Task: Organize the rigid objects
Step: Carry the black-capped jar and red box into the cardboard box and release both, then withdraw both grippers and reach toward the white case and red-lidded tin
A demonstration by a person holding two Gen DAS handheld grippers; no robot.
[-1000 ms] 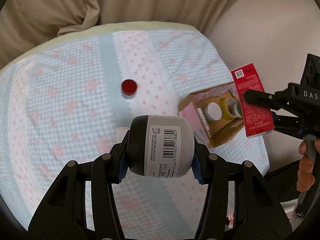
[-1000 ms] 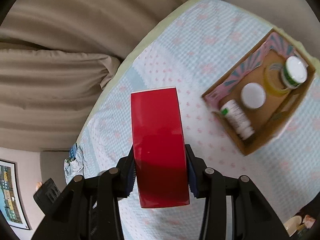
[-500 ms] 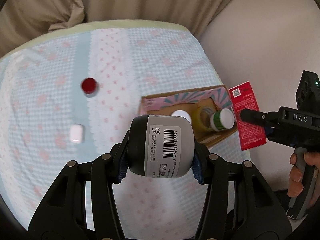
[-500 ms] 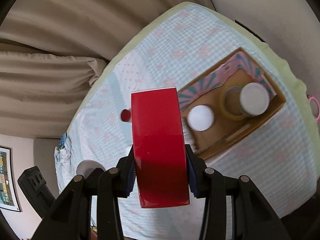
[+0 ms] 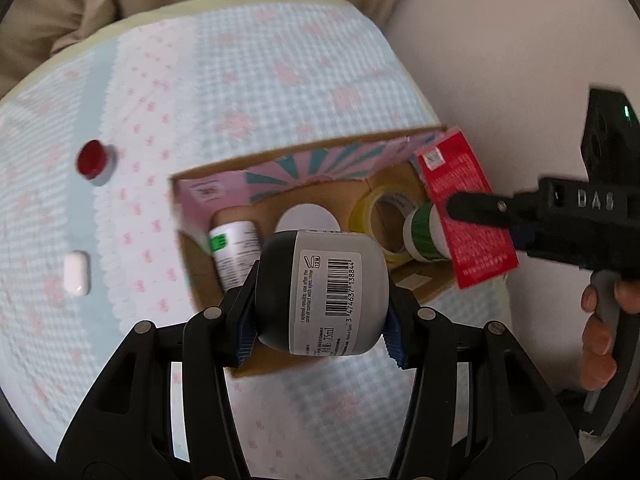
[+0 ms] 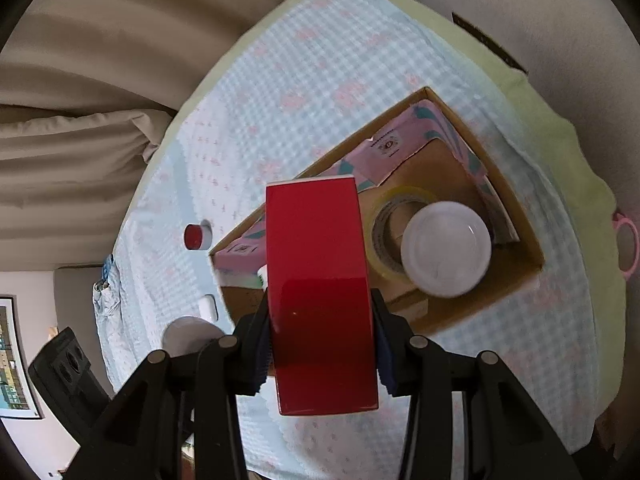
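My left tongs (image 5: pixel 322 316) clamp a grey roll-on bottle (image 5: pixel 326 294), my right tongs (image 6: pixel 322 350) pinch a red carton (image 6: pixel 320 296), both above the cardboard box (image 5: pixel 192 264) on the checked cloth (image 5: pixel 248 72). In the box sit a tape roll (image 5: pixel 386 216), a white-lidded jar (image 6: pixel 446 254) and a lying bottle (image 5: pixel 232 248). Farther left lie a white case (image 5: pixel 76 272) and a red cap (image 5: pixel 93 158)

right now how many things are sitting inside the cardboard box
4 visible: a white bottle with green label lying at the left, a white round lid mid-box, a yellow tape roll, and a green-banded jar at the right. Held items may hide more.
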